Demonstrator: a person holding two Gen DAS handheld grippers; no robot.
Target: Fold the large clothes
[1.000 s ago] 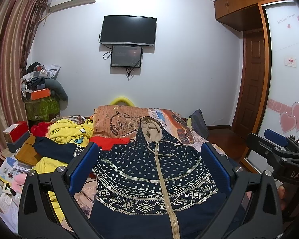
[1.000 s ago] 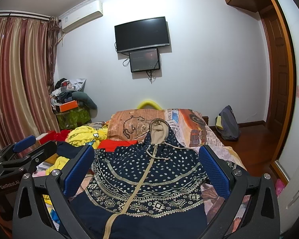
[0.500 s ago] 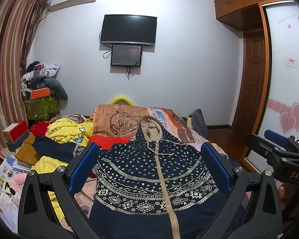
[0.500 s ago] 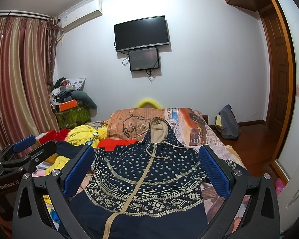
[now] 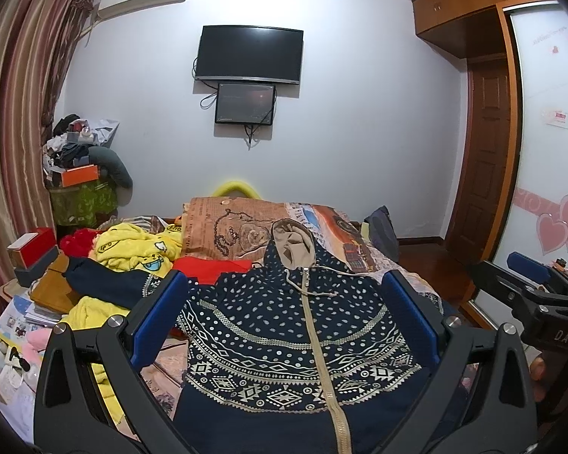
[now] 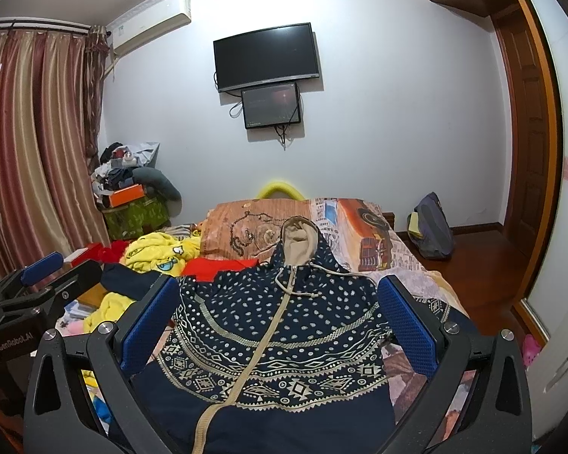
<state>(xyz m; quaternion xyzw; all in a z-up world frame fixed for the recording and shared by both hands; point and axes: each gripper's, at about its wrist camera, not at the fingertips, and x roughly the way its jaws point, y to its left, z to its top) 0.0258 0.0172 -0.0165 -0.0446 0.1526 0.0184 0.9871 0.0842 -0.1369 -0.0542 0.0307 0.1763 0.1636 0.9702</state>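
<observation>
Both grippers, left (image 5: 284,299) and right (image 6: 278,295), hover with jaws wide apart and empty over the hoodie (image 5: 284,321) on the bed (image 6: 405,261). Only the left view shows the heart-decorated wardrobe door (image 5: 549,189).

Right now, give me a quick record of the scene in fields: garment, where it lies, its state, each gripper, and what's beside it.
garment: navy patterned hoodie with tan zipper
surface: bed, hood toward the wall
state: spread flat, front up, zipped, not yet folded
left gripper: open, above the hoodie, holding nothing
right gripper: open, above the hoodie, holding nothing
beside it: yellow clothes and a red garment on the left
</observation>
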